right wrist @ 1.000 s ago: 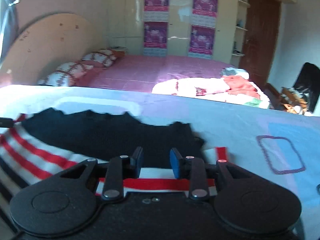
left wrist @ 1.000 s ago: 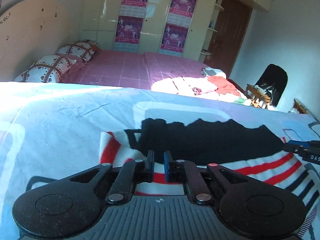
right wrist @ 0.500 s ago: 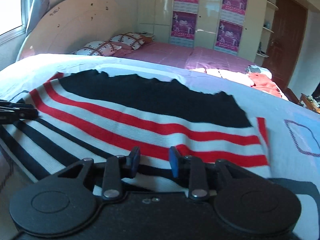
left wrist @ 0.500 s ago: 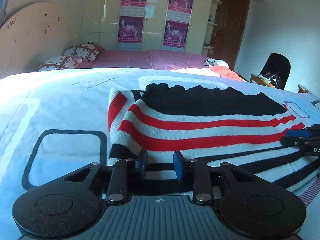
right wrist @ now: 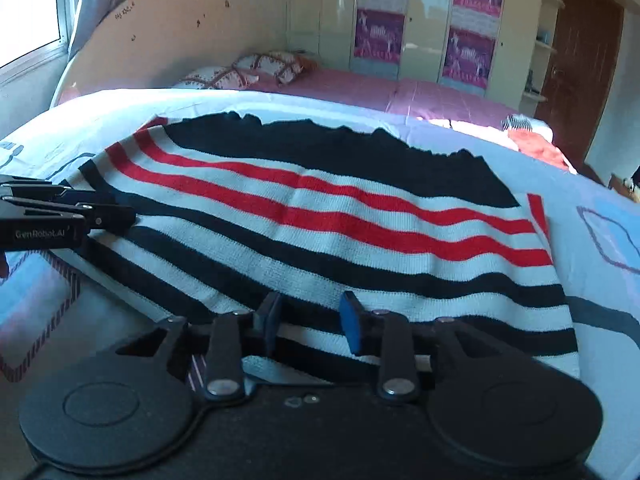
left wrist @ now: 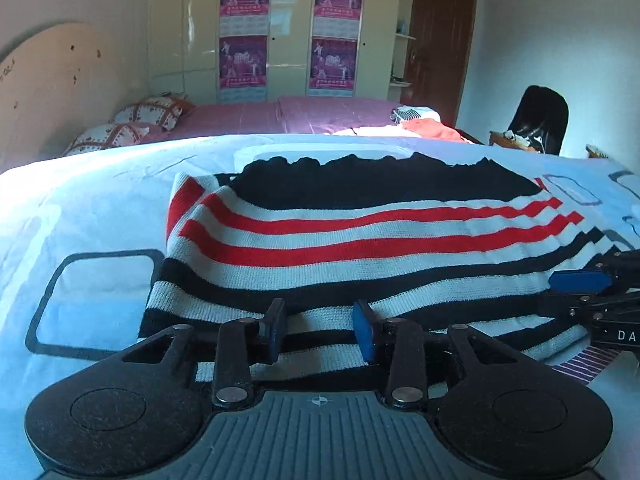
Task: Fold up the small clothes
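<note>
While both grippers sit low at the near hem, neither holds anything: at the bottom centre of its own view the left gripper [left wrist: 320,330] has its jaws wide apart, with the striped knit sweater [left wrist: 360,240] showing in the gap, and the right gripper [right wrist: 310,322] is spread the same way over the garment's lower edge. In the left wrist view the right gripper also pokes in at the right edge, level with the black-and-white stripes, but its opening cannot be judged from that side. Judging by how it lies, the sweater appears to have had at least one fold laid, since a second layer with a red stripe peeks out along its side in both views; narrowing it into a compact bundle seems still to come. It lies flat across the middle of both frames on a pale blue bedsheet [left wrist: 100,200] printed with rounded-rectangle outlines, black and white bands nearest, red and white bands beyond, then a solid black panel with a ragged far edge. Farther off, in the upper part, a pink bed [left wrist: 320,114] carries patterned pillows [left wrist: 152,110] and a heap of clothes [left wrist: 420,126].
</note>
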`<state>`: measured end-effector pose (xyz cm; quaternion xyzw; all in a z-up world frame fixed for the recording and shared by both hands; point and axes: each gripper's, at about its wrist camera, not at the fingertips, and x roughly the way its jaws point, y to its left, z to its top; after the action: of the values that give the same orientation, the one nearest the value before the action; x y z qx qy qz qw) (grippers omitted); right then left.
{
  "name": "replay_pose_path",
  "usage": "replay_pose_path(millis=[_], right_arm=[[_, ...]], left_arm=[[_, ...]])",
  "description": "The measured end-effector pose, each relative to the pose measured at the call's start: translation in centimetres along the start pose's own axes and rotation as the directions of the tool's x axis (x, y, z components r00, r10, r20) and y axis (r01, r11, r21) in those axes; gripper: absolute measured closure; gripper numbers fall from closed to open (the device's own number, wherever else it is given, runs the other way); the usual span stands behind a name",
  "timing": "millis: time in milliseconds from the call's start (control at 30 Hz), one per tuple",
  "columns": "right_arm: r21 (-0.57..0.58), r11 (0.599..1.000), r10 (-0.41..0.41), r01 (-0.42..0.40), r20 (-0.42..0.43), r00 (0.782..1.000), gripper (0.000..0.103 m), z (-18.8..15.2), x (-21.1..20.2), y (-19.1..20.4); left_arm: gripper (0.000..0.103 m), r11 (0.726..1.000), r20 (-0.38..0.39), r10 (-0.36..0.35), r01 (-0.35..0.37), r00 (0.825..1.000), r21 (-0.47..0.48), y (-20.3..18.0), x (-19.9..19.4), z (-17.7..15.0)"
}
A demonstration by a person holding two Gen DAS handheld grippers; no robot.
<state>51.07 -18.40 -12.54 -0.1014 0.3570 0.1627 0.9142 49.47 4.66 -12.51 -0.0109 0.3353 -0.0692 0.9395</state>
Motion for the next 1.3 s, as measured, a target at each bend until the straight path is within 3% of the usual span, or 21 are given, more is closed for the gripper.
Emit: replay_pose_path(millis=[67,100,167,200,267,367,533,633,700,733,767,867,1000,1200,1300], right_arm=[[0.009,1.000,-0.013,0.013,-0.010,1.000,0.071,0.2,-1.4,0.0],[0.014,1.000,-0.002,0.002,0.024,1.000,0.069,0.2,-2.6,-0.3],[0.012,1.000,0.001,-0.002,0.061,0.998,0.068,-0.5,-4.1,-0.8],[0.012,1.000,-0.021,0.021,0.040,0.999,0.069,-0.8,-3.9,-1.2],[0.050,0.996,-0.072,0.074,-0.039,0.997,0.071,-1.8,-2.7,-2.9],[0.151,0.982,-0.107,0.112,-0.041,0.993,0.075,-3.2,-3.2,-6.3],[0.187,0.972,-0.138,0.146,-0.054,0.989,0.075,-4.8,-4.5,-9.3],[0.189,0.972,-0.131,0.143,-0.076,0.989,0.073,-4.4,-4.7,-9.3],[0.193,0.971,-0.137,0.142,-0.037,0.990,0.069,-4.0,-5.8,-8.8],[0.190,0.971,-0.145,0.147,-0.025,0.989,0.069,-4.1,-6.0,-8.8],[0.189,0.967,-0.159,0.170,-0.073,0.985,0.070,-4.5,-5.1,-9.0],[0.221,0.961,-0.151,0.168,-0.092,0.984,0.070,-4.7,-4.9,-9.5],[0.229,0.964,-0.138,0.137,-0.010,0.990,0.069,-4.3,-7.1,-8.9],[0.259,0.960,-0.111,0.105,0.005,0.994,0.069,-4.5,-7.8,-8.5],[0.254,0.963,-0.091,0.086,0.008,0.996,0.069,-4.6,-7.8,-8.0]], left_arm=[[0.065,0.999,0.034,0.013,-0.012,0.999,-0.040,0.9,-2.3,0.2],[0.065,0.999,0.062,0.010,-0.007,0.998,-0.049,1.3,-3.3,0.0],[0.065,0.999,0.026,0.029,-0.028,0.999,-0.041,1.9,-3.4,-0.6],[0.065,0.998,-0.022,0.067,-0.068,0.997,-0.018,2.1,-2.6,-1.2],[0.066,0.997,-0.013,0.063,-0.064,0.998,-0.031,2.8,-2.3,-2.2],[0.066,0.996,-0.034,0.094,-0.094,0.995,-0.010,2.7,-2.7,-2.0],[0.066,0.995,-0.035,0.093,-0.094,0.995,-0.022,3.9,-3.3,-2.7],[0.066,0.992,-0.048,0.127,-0.128,0.991,-0.008,3.1,-3.9,-1.8],[0.065,0.985,-0.012,0.166,-0.166,0.986,0.041,2.2,-4.8,-1.5],[0.065,0.981,-0.058,0.189,-0.186,0.980,0.058,2.2,-4.1,-1.5],[0.065,0.978,-0.107,0.207,-0.201,0.973,0.057,2.4,-3.3,-1.7],[0.065,0.976,-0.111,0.218,-0.215,0.970,0.040,2.7,-3.4,-1.6],[0.065,0.973,-0.110,0.230,-0.229,0.967,0.025,2.5,-4.7,-1.8],[0.065,0.966,-0.118,0.258,-0.256,0.959,0.034,2.1,-5.6,-2.8],[0.062,0.973,-0.115,0.219,-0.225,0.969,-0.041,2.2,-6.3,-3.3]])
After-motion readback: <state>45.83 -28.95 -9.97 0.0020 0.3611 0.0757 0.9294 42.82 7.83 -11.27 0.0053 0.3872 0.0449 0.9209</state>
